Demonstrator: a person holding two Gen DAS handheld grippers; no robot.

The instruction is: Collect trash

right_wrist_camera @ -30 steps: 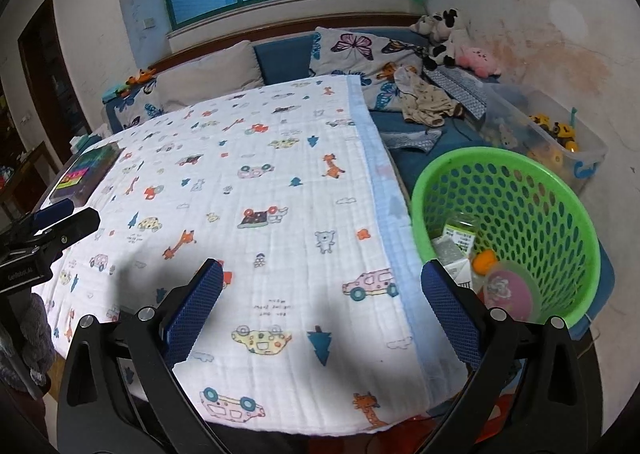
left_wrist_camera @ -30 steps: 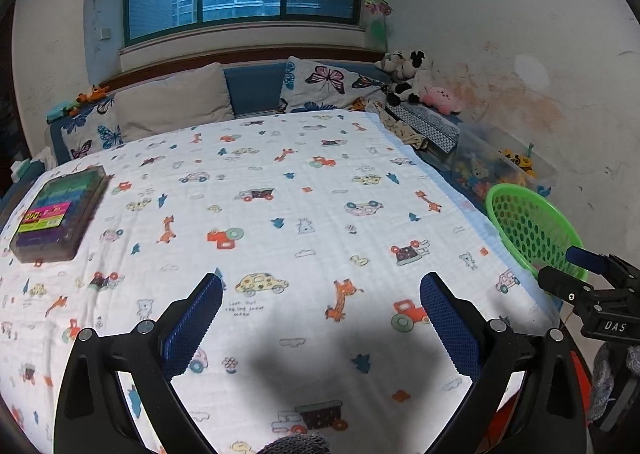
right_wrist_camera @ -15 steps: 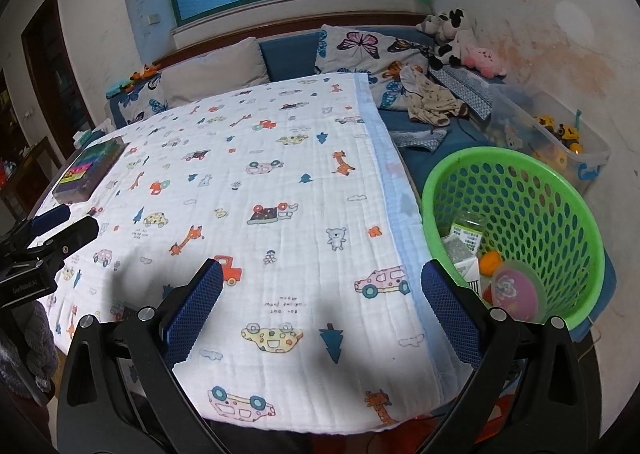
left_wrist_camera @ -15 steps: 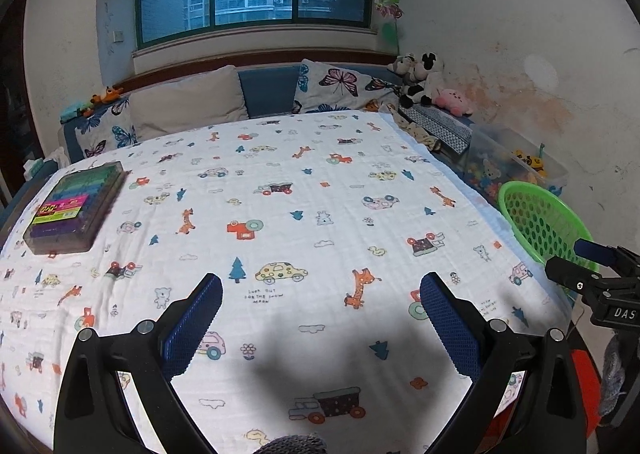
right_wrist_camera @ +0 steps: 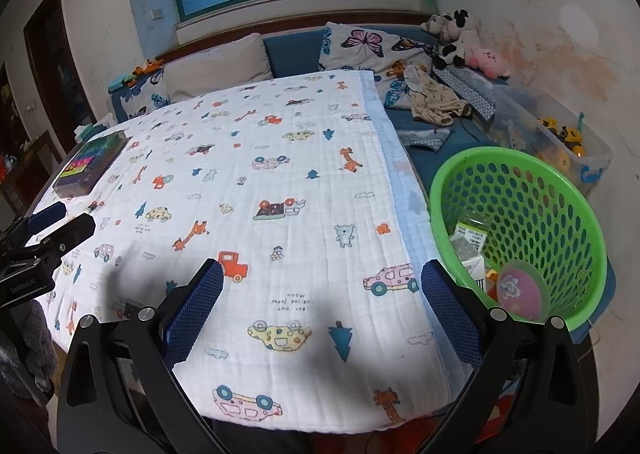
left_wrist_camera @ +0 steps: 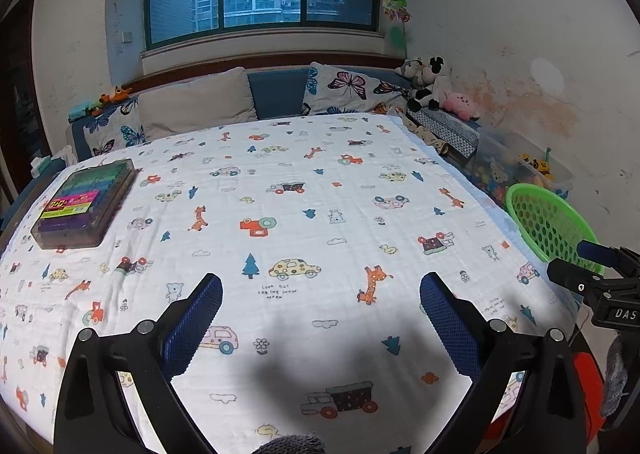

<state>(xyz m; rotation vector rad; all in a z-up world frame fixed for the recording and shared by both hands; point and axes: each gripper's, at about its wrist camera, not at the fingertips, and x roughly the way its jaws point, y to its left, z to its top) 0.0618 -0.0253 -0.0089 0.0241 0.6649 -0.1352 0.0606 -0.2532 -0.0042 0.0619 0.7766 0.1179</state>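
A green perforated basket (right_wrist_camera: 560,189) stands right of the cloth-covered table (right_wrist_camera: 280,173); its rim (left_wrist_camera: 532,193) also shows in the left wrist view. Inside lie a small carton (right_wrist_camera: 474,268), a crumpled wrapper (right_wrist_camera: 472,232) and a pink round lid (right_wrist_camera: 520,288). My right gripper (right_wrist_camera: 322,296) hangs open over the table's near right part, nothing between its blue pads (right_wrist_camera: 196,306). My left gripper (left_wrist_camera: 320,312) hangs open over the near middle, also holding nothing. Each gripper shows at the edge of the other's view, the right one (left_wrist_camera: 592,274) and the left one (right_wrist_camera: 48,230).
A dark box with coloured labels (left_wrist_camera: 84,203) lies on the table's far left. Pillows (left_wrist_camera: 200,105), plush toys (left_wrist_camera: 440,89) and a clear toy bin (right_wrist_camera: 560,137) line the bench behind and to the right. Crumpled clothing (right_wrist_camera: 436,103) lies on the bench.
Both grippers have drawn back and risen from the table, so more of the cloth and room shows. The basket looks smaller in the left wrist view. Both stay open.
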